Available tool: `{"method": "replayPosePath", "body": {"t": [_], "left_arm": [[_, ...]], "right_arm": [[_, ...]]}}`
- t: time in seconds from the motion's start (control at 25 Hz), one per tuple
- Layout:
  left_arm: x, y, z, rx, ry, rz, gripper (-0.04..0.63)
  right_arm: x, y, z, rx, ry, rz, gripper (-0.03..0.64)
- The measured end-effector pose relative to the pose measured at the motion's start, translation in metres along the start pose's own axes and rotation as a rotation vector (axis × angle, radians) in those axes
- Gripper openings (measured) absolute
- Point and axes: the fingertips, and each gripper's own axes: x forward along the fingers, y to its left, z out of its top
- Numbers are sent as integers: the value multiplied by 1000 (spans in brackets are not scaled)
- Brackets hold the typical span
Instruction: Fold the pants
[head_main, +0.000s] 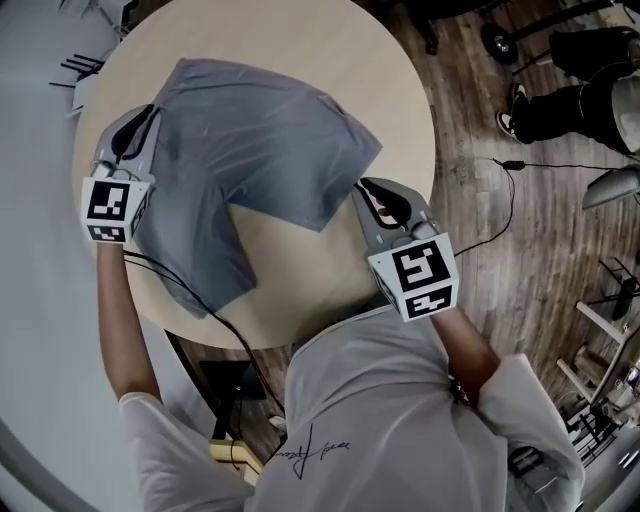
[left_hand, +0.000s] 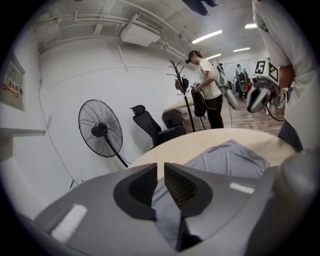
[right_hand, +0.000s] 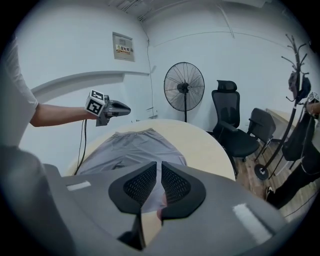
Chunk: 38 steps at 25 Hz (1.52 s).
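Observation:
Grey pants lie spread on a round beige table, one leg folded across toward the right. My left gripper is at the pants' far left edge, shut on the fabric; in the left gripper view the cloth runs into its narrow slit. My right gripper is at the pants' right corner, low over the table. Its jaws stand slightly parted, open, with the edge of the grey cloth showing between them. Each gripper appears in the other's view: the left gripper and the right gripper.
A black cable trails from the left gripper over the table's near edge. A standing fan, office chairs and a coat stand stand beyond the table. A person stands farther back; another's legs rest on the wood floor.

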Motion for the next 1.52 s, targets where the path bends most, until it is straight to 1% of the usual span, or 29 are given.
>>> {"method": "replayPosePath", "body": {"t": [0.08,0.32,0.56,0.76,0.92,1.0,1.24,1.4,1.52], "left_arm": [[19,5,-6,29,31,-31,55],[74,22,-30,83,130,-103,57],[122,41,-72,183,283,-163,118],[153,51,-100,219,361,-212,156],[171,51,-121,317,431,-263,170],[180,51,-128,346,449,-280,170],[199,59,-141,376,481,-337,170],[208,50,-143,372,472,-374,172],[213,40,-144,367,475,-419,172]], "right_arm": [[9,-8,-4,7,17,0,25],[36,-36,-14,26,62,-19,25],[61,-63,-31,50,120,-35,25],[86,-78,-44,60,159,-30,40],[104,-87,-48,60,174,-36,54],[111,-92,-49,55,185,-43,63],[130,-95,-55,55,226,-52,71],[133,-102,-71,56,267,-52,77],[133,-107,-85,49,314,-39,83]]}}
